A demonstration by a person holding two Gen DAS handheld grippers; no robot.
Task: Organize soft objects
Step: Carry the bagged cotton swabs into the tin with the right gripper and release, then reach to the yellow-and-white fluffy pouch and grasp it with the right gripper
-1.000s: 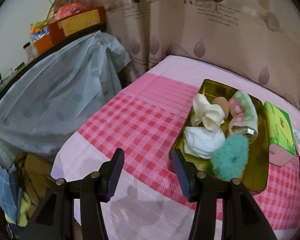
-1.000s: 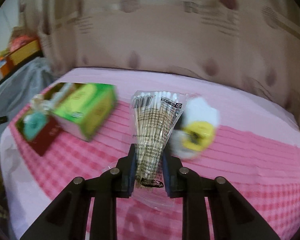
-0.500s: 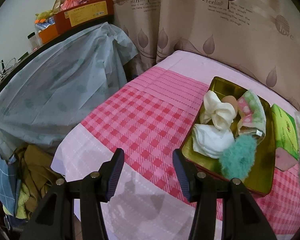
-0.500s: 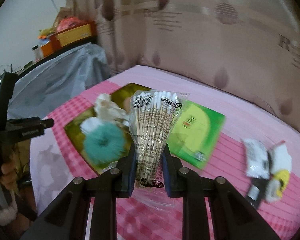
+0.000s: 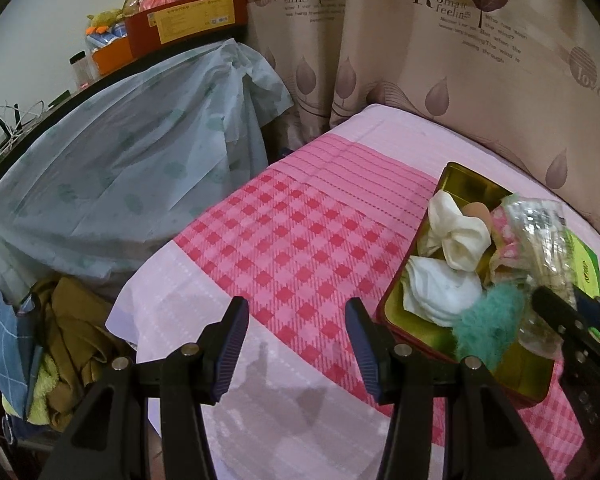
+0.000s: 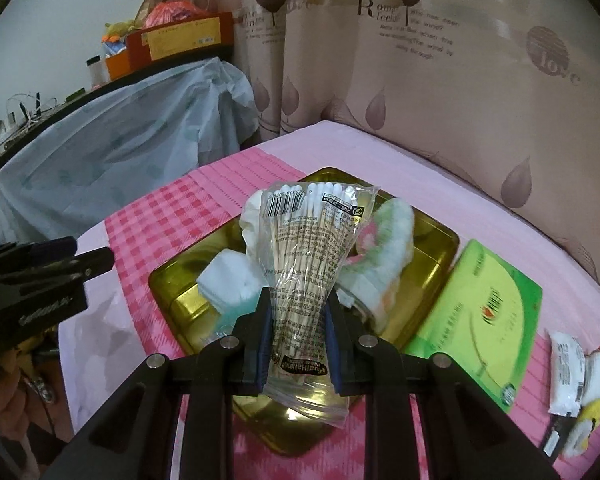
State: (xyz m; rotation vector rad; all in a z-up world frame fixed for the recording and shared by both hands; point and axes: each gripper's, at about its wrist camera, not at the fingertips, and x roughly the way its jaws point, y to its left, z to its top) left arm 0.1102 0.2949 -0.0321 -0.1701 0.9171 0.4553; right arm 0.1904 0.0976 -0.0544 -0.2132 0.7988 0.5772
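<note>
Right gripper (image 6: 298,328) clamped on a clear plastic bag of cotton swabs (image 6: 306,264), pads pressing its narrow lower part; bag held upright above the gold tin tray (image 6: 440,240). Bag fans out toward the top: white swab tips in a row along the upper edge, wooden sticks bunched below, barcode and printed black label on the film, loose transparent flap hanging under the jaws. Tray sits on a pink checked cloth (image 5: 300,248) and holds a cream fabric bundle (image 5: 458,236), a white folded cloth (image 5: 436,288), a teal fluffy piece (image 5: 488,324) and a pink-green towel (image 6: 388,248). Green flat packet (image 6: 488,312) lies just beside the tray's right side; small white sachets (image 6: 568,364) further right. Left gripper (image 5: 296,352) jaws stand wide apart with nothing between them, hovering over the cloth to the left of the tray.
</note>
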